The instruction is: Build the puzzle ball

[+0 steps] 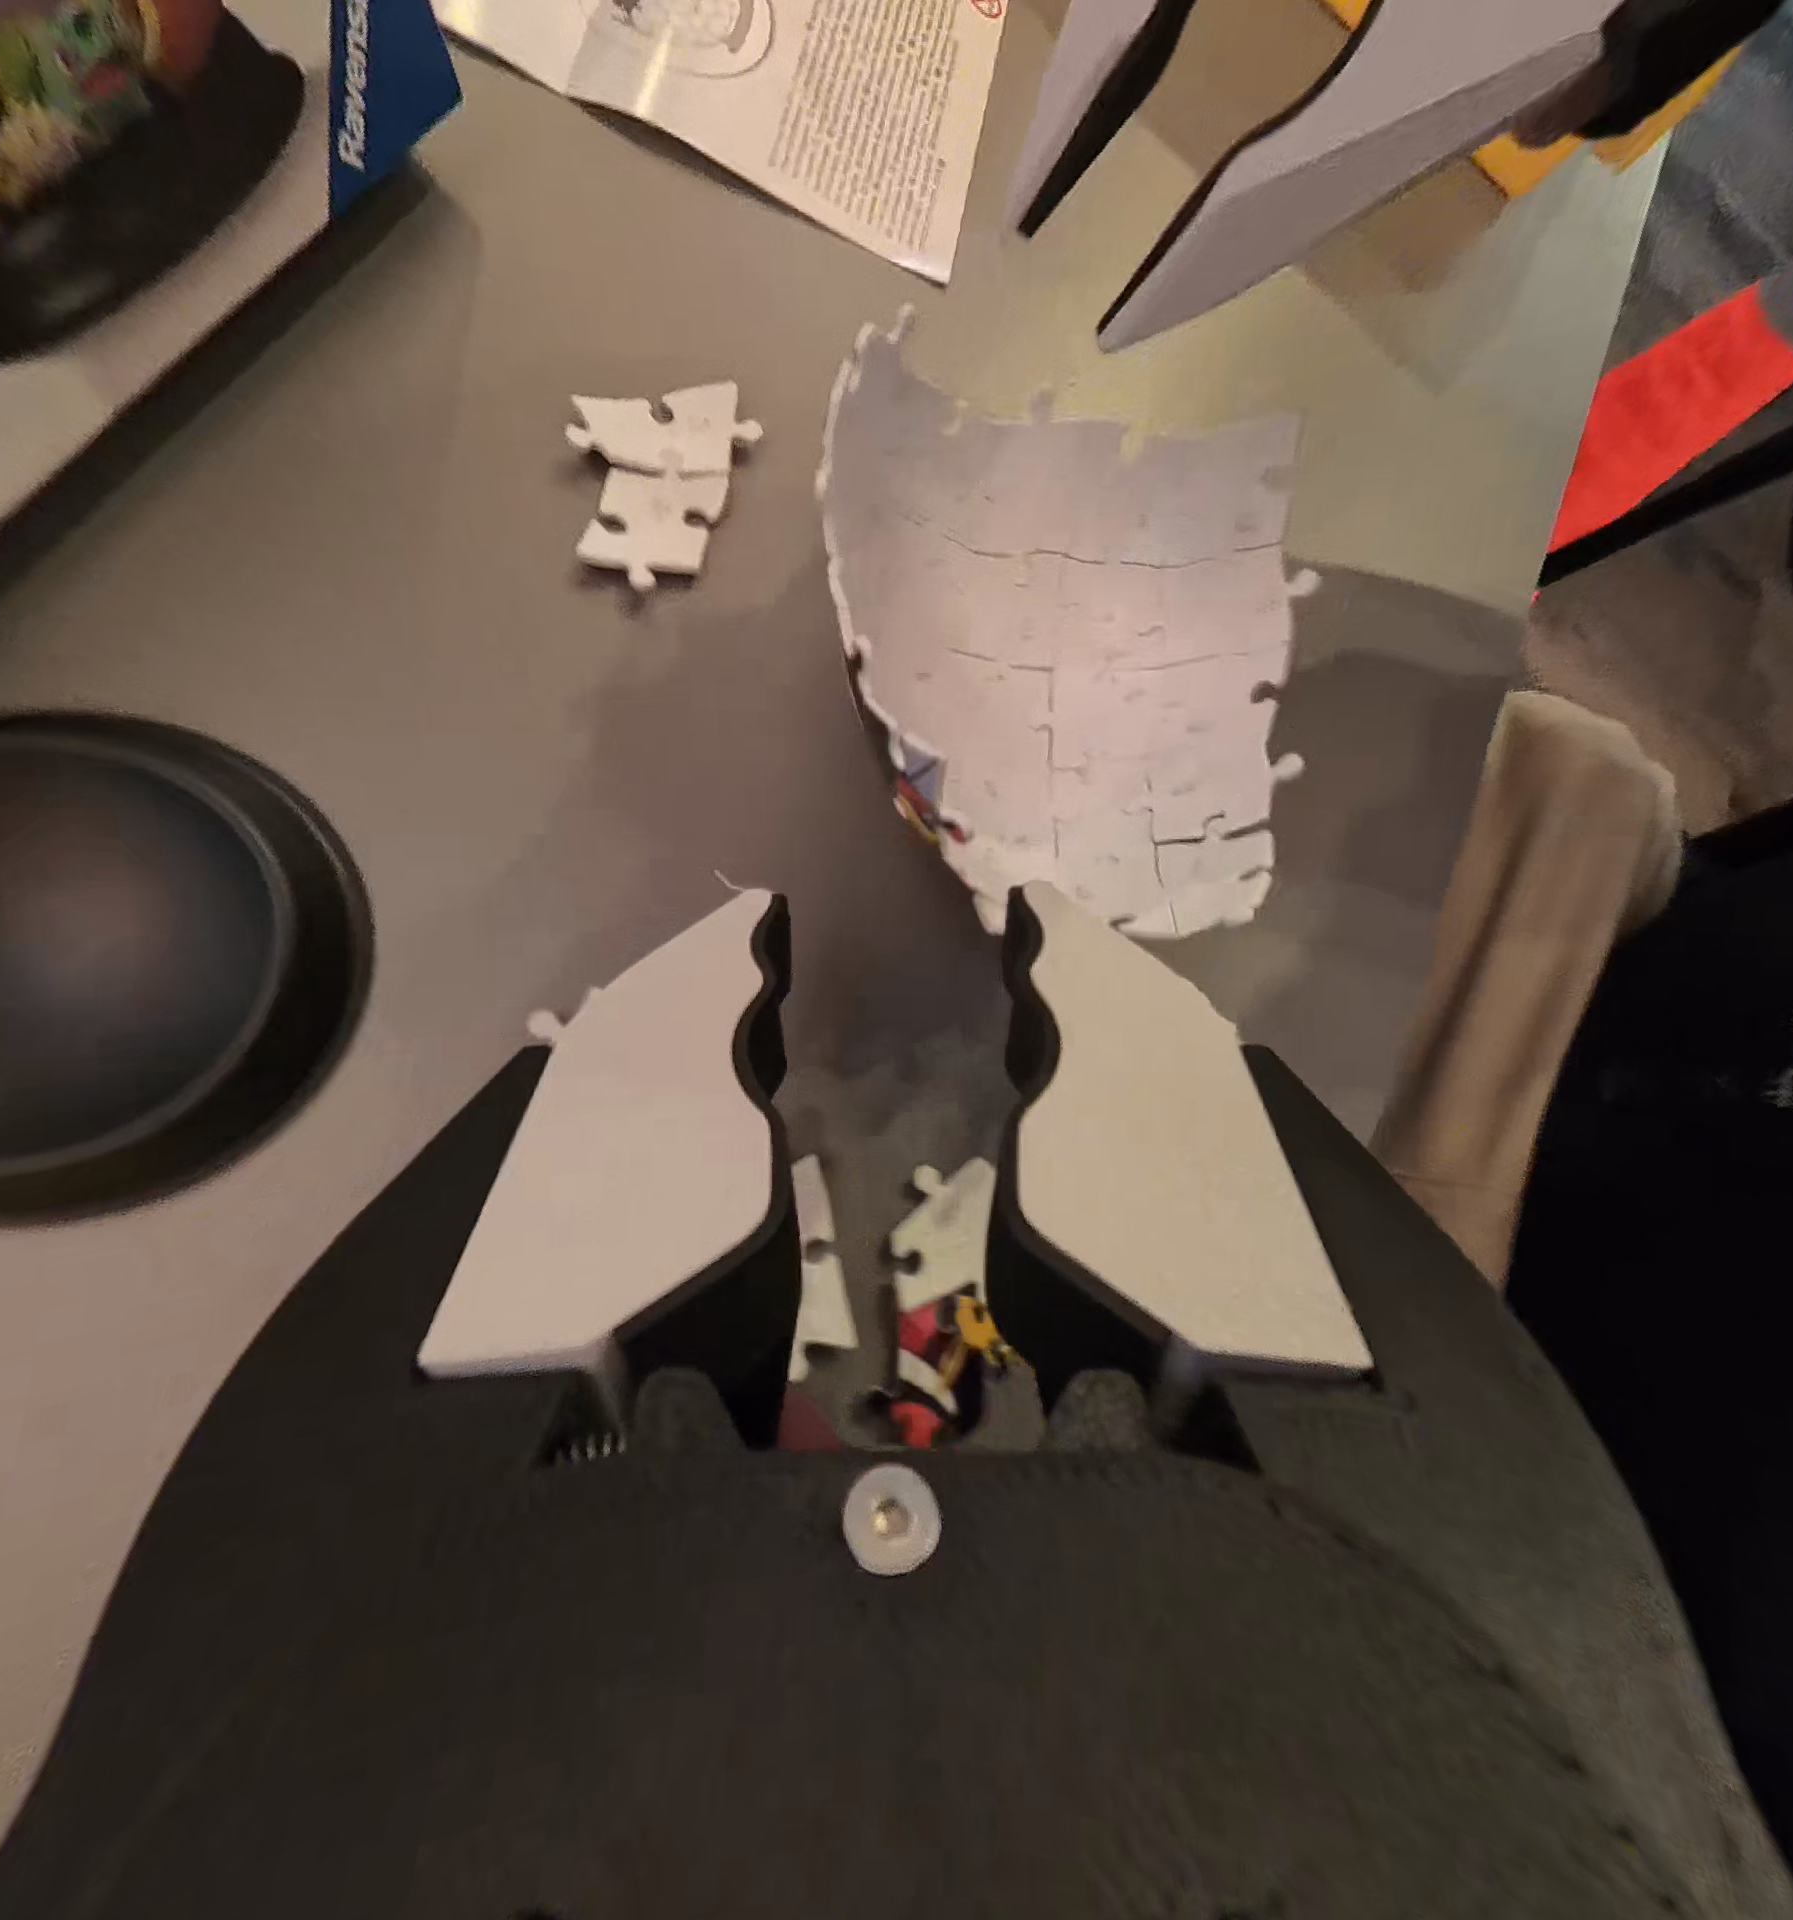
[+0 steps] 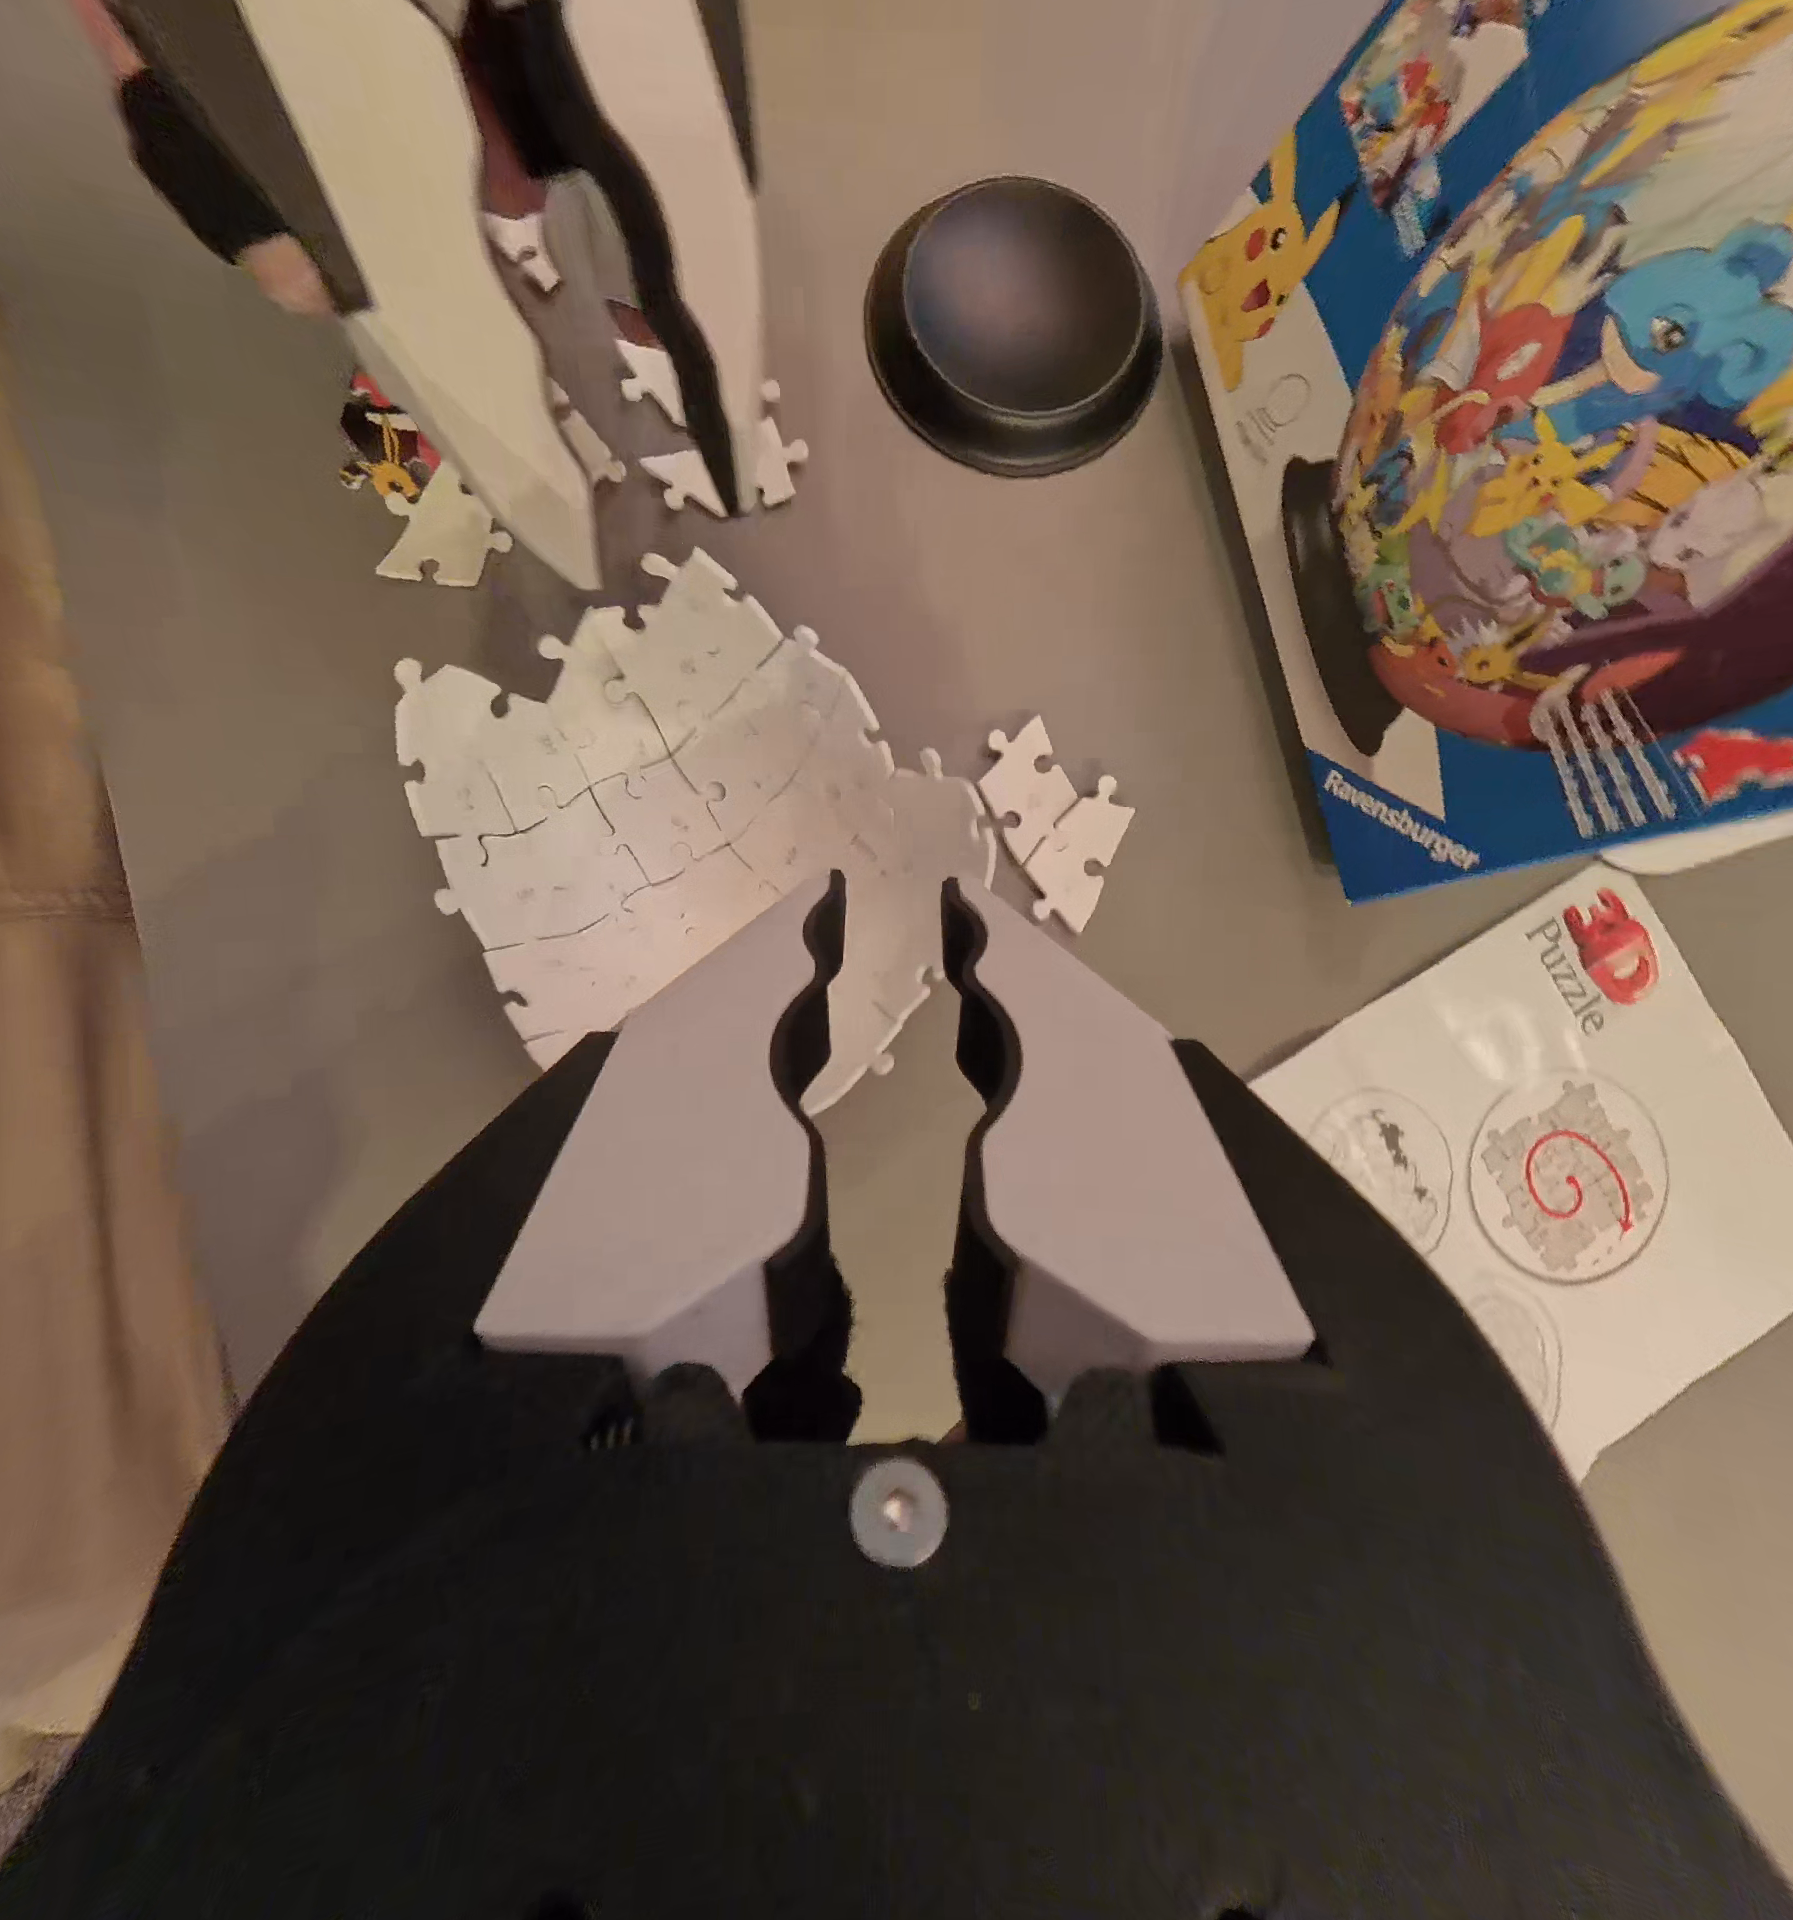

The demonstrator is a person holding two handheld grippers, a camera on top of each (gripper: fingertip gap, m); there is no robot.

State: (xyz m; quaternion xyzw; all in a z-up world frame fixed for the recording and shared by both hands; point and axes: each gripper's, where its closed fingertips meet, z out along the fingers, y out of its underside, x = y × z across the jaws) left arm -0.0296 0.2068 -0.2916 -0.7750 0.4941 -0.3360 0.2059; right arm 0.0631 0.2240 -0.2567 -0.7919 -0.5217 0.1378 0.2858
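A curved shell of joined puzzle pieces (image 1: 1068, 665) lies white side up on the grey table; it also shows in the right wrist view (image 2: 643, 790). My left gripper (image 1: 897, 914) is open and empty, its tips just short of the shell's near edge, above loose pieces (image 1: 939, 1236). My right gripper (image 2: 892, 894) is open and empty, hovering over the shell's other edge. Each gripper shows in the other's view: the right (image 1: 1068, 281), the left (image 2: 658, 530). A small joined cluster of white pieces (image 1: 663, 478) (image 2: 1058, 831) lies beside the shell.
A black round stand (image 1: 113, 966) (image 2: 1011, 322) sits apart from the shell. The puzzle box (image 1: 92, 156) (image 2: 1546, 468) and an instruction sheet (image 1: 788, 104) (image 2: 1546, 1143) lie beyond it. More loose pieces (image 2: 445, 540) lie by the left gripper. Beige upholstery (image 2: 19, 831) borders the table edge. The grippers' ends are close to 10 centimetres from one another.
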